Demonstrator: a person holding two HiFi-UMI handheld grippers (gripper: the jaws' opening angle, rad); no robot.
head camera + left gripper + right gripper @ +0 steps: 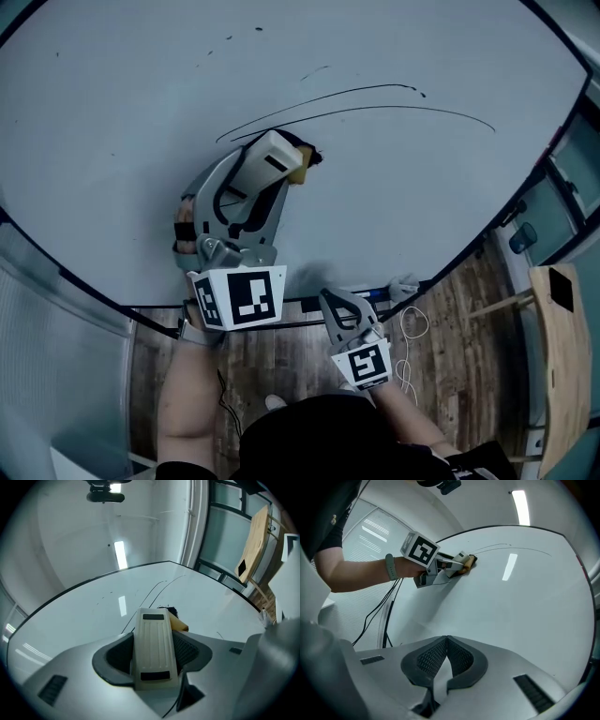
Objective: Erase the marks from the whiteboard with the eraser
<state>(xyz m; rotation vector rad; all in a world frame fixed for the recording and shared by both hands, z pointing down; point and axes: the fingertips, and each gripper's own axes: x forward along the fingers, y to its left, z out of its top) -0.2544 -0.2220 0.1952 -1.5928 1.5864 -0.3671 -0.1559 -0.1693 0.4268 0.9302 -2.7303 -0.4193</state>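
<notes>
Left gripper (277, 167) was clamped on eraser (153, 641), pressed to whiteboard (141, 112); wiping underway, sweep along marks (375, 88) ahead likely needed next.

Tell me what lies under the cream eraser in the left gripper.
The white whiteboard: the eraser rests its dark pad on it near the left end of black curved lines. Any ink beneath the pad is covered.
</notes>
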